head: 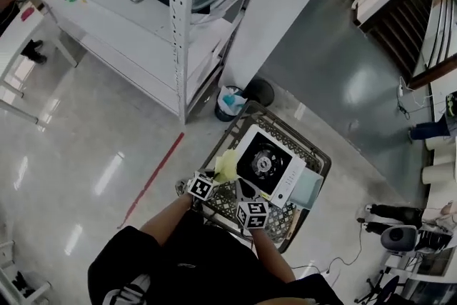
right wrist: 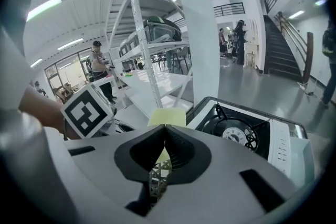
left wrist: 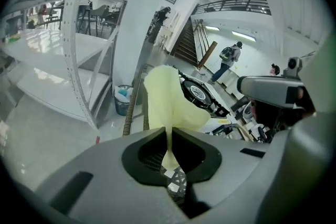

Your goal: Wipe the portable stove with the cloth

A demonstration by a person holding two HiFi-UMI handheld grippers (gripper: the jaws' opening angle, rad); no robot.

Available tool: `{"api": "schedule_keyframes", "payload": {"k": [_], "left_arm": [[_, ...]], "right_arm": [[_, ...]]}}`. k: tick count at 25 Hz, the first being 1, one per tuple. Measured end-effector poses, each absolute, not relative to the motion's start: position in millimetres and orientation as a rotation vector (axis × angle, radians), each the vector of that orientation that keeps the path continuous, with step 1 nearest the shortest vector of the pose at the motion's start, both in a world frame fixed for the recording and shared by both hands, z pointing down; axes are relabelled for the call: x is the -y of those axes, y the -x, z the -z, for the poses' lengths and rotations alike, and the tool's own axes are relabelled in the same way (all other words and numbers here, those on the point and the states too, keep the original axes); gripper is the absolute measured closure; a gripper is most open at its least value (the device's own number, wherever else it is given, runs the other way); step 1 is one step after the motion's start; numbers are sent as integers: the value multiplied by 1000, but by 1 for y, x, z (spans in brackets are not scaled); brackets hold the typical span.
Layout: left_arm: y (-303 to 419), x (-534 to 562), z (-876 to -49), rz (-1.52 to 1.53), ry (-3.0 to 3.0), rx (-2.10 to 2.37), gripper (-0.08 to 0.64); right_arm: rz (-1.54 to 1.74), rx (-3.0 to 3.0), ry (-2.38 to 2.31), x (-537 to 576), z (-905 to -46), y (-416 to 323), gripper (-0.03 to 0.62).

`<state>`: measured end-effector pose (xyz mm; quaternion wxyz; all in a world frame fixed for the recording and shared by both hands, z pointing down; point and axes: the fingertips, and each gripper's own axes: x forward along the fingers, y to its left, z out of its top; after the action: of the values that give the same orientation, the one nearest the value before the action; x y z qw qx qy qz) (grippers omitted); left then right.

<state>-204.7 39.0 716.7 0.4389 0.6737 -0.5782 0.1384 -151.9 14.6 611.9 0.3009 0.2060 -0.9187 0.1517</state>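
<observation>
**Entry: cloth held over stove, wipe not yet begun**

Handling (judged): bring the cloth down flat on the stove's black top. Keep the pinch firm and sweep round the burner, since its prongs could snag the fabric.

Left gripper point(left wrist: 169, 131): jaws clamped on the yellow cloth point(left wrist: 168, 97), which stands up past the tips.

Right gripper point(right wrist: 165, 128): jaws together. The cloth shows just beyond them, and I cannot tell whether an edge is nipped.

Stove point(head: 268, 166): white body, black top, round burner. It lies in a wire cart point(head: 325, 162), just far of both grippers and right of the cloth.

We see the stove point(head: 268, 166) in the wire basket point(head: 325, 162), cloth point(head: 227, 165) at its left edge; bin point(head: 230, 103) behind, probably touching the shelving point(head: 178, 25).
</observation>
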Motion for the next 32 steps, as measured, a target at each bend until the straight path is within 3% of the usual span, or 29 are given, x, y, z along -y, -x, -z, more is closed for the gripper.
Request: {"api": "schedule_keyframes", "payload": {"k": [19,32], "left_arm": [[110,-144,-556,-37,-1684,1839,523],[64,-201,-471,-35,-2050,1829,523]], "right_arm": [[-347,2702,-905,-79,-508,8,586],[-276,2742,-1249,-146,-435,-48,588]]}}
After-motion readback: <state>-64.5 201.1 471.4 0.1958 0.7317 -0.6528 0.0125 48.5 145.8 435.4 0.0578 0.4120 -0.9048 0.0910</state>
